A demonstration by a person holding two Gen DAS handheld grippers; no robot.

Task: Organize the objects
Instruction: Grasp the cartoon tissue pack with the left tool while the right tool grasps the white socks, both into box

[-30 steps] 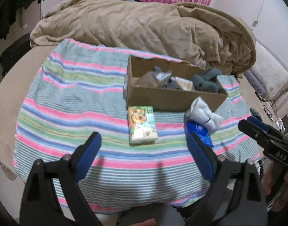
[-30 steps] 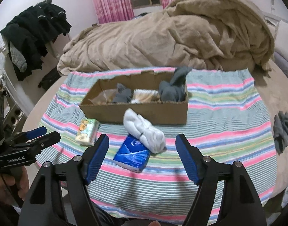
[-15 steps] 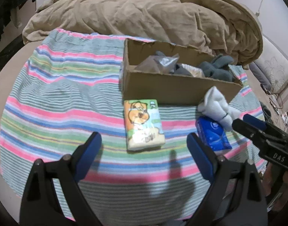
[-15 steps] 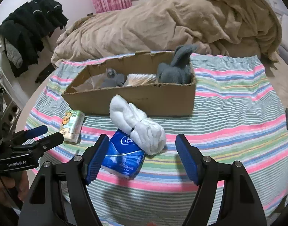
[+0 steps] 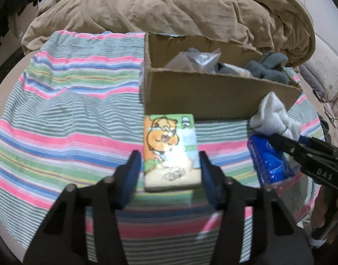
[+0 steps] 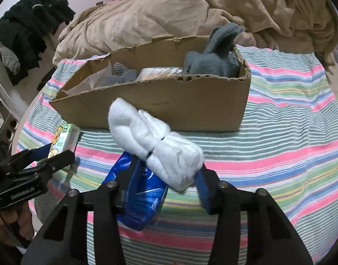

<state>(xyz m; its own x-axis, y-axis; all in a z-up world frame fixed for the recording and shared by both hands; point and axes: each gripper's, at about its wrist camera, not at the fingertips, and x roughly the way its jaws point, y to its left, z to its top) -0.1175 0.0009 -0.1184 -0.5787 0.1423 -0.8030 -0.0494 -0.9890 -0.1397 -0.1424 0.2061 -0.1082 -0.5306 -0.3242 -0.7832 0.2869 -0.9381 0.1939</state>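
A green tissue pack with a hamster picture (image 5: 171,150) lies on the striped cloth in front of the cardboard box (image 5: 202,97). My left gripper (image 5: 169,170) straddles its near end, jaws narrowed but with a gap still showing on the left side. A white rolled sock (image 6: 155,145) rests on a blue tissue pack (image 6: 140,196). My right gripper (image 6: 162,185) surrounds both, jaws close to them. The box (image 6: 169,103) holds grey socks (image 6: 215,59) and a plastic bag.
A striped cloth (image 5: 69,114) covers the bed. A heaped tan blanket (image 5: 169,11) lies behind the box. Dark clothes (image 6: 29,28) hang at the left. The right gripper shows in the left wrist view (image 5: 306,154).
Both grippers moved forward and down onto their objects. Both sets of jaws have narrowed from wide open to around the tissue pack and the sock.
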